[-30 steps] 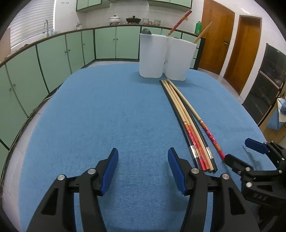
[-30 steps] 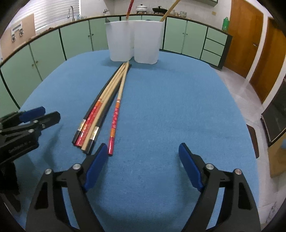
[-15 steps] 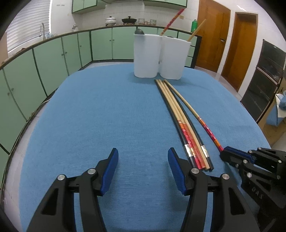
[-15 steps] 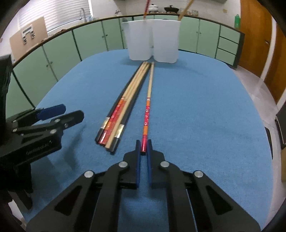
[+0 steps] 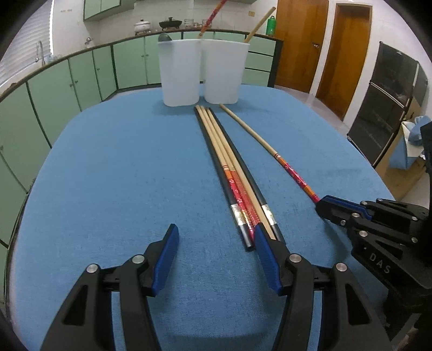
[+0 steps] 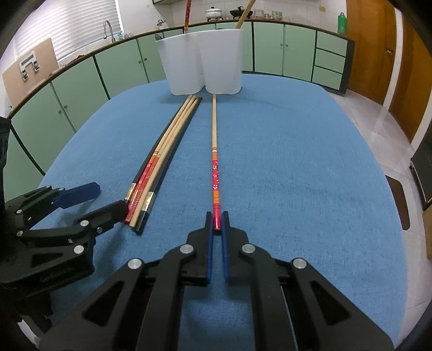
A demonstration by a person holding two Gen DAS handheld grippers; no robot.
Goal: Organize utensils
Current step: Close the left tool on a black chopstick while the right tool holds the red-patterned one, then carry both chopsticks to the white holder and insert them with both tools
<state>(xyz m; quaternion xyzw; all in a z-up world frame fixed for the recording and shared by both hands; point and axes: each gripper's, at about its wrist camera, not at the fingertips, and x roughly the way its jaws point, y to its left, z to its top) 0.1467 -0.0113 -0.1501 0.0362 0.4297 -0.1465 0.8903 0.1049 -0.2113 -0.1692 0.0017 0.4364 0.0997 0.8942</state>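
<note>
- Now the right gripper has its blue fingers pinching the red, flower-patterned end of a single chopstick, which lies straight ahead on the blue worktop with its bare wooden tip just short of the white holders.
- Left of it, well apart, a bundle of chopsticks lies flat: two black ones on the outside, pale wooden and red-patterned ones between them, ends towards the holders.
- The left gripper hovers low with its fingers spread and nothing between them; its right finger sits right at the near end of the bundle, though touch cannot be told.
- Each of the two white holders has one chopstick standing tilted in it, a red one and a plain wooden one.
</note>
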